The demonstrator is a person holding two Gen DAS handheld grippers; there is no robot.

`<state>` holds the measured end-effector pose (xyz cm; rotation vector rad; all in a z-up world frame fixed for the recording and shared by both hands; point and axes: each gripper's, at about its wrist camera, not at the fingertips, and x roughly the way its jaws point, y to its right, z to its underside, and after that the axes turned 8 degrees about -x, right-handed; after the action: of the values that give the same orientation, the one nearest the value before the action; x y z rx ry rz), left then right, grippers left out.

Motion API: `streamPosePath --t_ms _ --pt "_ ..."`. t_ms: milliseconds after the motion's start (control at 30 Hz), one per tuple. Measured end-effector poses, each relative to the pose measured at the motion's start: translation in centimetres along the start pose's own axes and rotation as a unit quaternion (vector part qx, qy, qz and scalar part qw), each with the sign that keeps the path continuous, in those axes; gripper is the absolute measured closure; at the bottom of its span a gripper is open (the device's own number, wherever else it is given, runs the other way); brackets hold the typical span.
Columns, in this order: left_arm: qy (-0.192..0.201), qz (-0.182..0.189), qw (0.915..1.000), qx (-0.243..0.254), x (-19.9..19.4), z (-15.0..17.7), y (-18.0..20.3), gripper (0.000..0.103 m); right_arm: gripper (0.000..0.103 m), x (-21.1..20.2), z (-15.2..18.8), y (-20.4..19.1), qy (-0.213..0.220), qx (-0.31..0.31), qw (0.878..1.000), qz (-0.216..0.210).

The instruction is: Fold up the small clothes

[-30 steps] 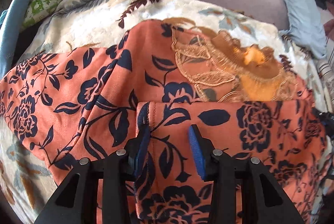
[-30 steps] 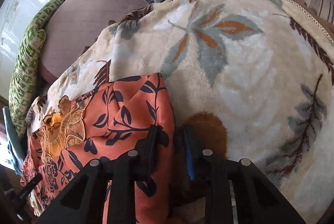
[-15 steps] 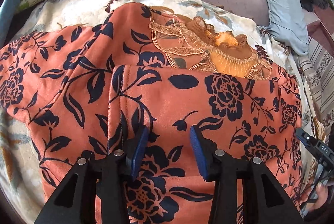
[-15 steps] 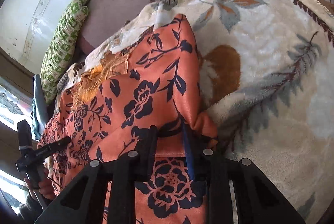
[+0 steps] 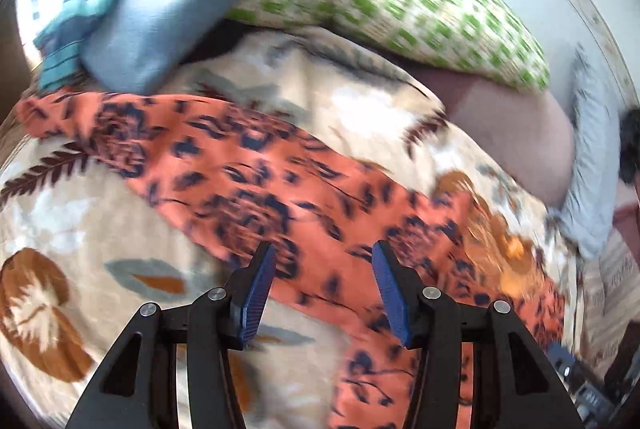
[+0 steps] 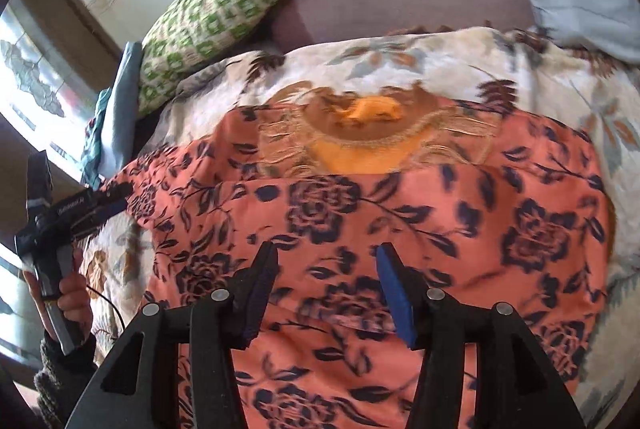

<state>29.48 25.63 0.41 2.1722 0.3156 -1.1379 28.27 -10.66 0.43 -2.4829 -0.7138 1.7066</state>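
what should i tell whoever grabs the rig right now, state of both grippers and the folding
Left gripper: open, holding nothing, over the edge of the orange floral garment.
Right gripper: open, empty, over the garment's middle.
Garment lies on the leaf-print blanket, embroidered neckline away from the right gripper.
Done: a fold edge crosses below the neckline.
Left: one sleeve is spread out toward the blue pillow; fold it in, then finish.
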Motion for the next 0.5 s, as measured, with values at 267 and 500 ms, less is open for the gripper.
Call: streamPosePath --t_ms 267,500 --pt "0.055 0.022 0.9667 -0.249 -4.0 -7.7 -19.5 0.053 0.046 10.3 -5.6 -20.5 -0.037 -0.182 0.981 -0.058" --pt "0.005 0.109 0.9533 -0.282 -2.9 -11.8 -25.5 0.051 0.046 17.6 -6.8 -31.9 -0.044 -0.288 0.956 -0.038"
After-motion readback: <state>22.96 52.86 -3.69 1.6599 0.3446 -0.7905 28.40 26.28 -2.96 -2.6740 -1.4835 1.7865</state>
